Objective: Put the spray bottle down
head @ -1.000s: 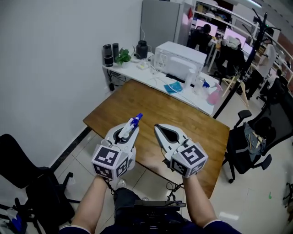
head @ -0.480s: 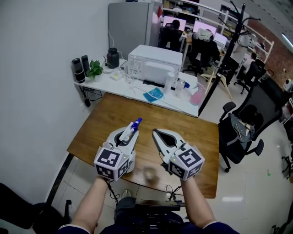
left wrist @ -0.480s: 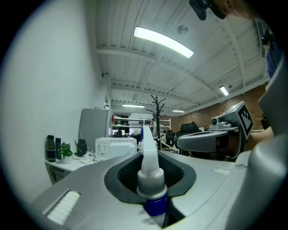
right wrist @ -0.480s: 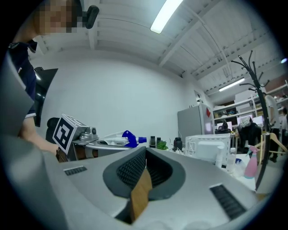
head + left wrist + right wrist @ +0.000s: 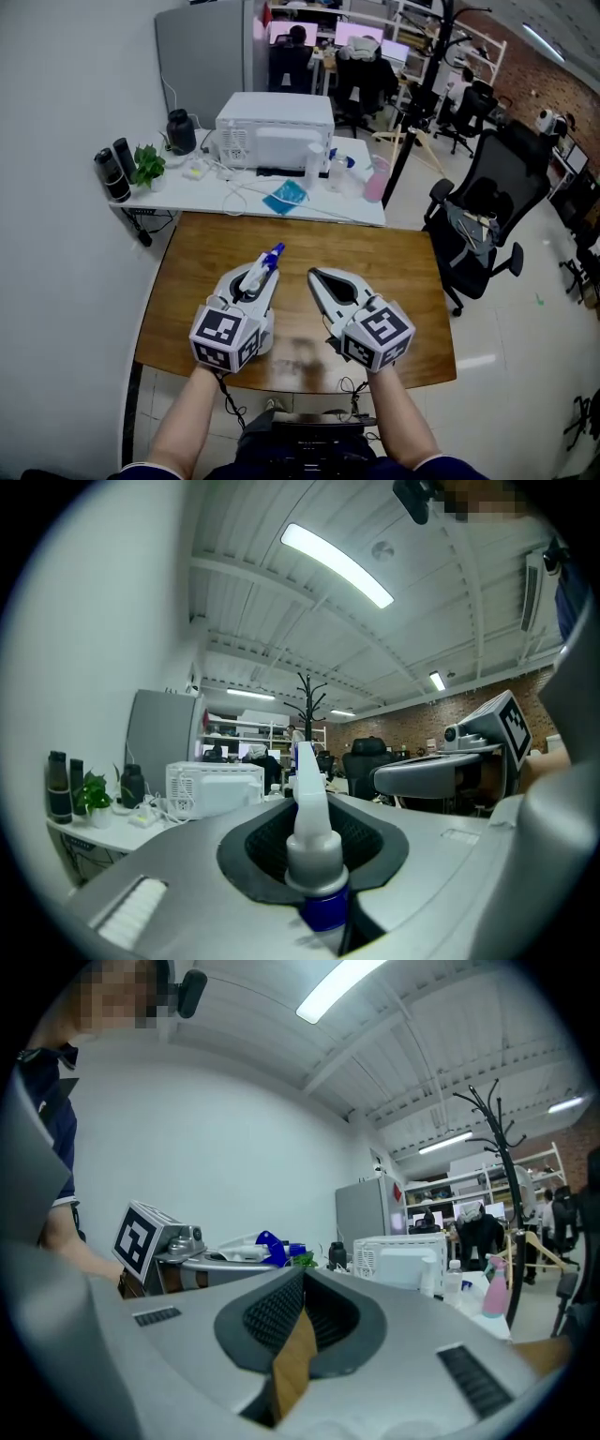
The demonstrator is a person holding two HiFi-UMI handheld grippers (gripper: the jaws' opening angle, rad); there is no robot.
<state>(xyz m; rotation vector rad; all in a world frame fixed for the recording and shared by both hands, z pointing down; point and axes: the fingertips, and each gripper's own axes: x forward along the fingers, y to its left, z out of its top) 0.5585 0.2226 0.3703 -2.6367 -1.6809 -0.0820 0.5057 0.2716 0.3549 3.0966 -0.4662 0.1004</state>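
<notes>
Left tool [image 5: 263,274] level, jaws clamped — right tool [image 5: 315,276] level beside it, jaws together, empty.

From the head camera we looked steeply down on the wooden table [image 5: 375,272] from well above. Cameras on the left gripper [image 5: 258,281] and right gripper [image 5: 316,277] sat close behind their jaws, facing level across it. All three views shared the white microwave [image 5: 275,117].

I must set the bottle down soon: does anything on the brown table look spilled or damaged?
Nothing stands out. The table shows no spill; the bottle lies level in the left gripper.
</notes>
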